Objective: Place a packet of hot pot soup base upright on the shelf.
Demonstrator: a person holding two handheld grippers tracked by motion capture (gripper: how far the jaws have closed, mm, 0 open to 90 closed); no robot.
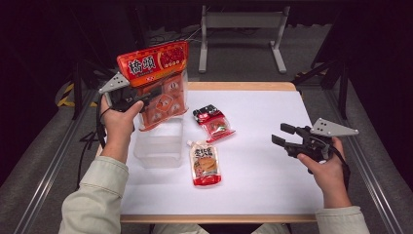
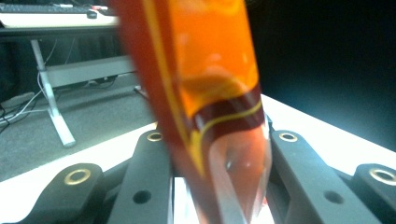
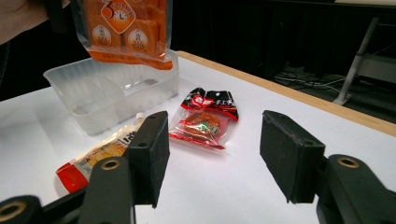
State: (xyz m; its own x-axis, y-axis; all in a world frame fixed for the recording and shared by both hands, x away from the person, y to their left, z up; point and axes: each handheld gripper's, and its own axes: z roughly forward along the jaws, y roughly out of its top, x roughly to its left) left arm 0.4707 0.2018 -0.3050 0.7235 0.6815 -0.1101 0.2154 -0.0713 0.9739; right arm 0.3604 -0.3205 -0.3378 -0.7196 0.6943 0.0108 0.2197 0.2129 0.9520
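A white worktop (image 1: 263, 146) stands in a dark room. The left tool (image 1: 141, 100) is clenched on a large orange packet (image 1: 158, 80), held upright above a clear plastic tub (image 1: 158, 144). The right tool (image 1: 282, 136) hovers released over the worktop, well apart from two small pouches (image 1: 204, 163).

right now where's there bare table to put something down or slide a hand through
Bare white table lies along the near edge, and in the wide stretch between the spout pouch and the right gripper. The far right corner is bare too. It is crowded at the left: clear tub, orange pack in the left gripper, and small red packet.
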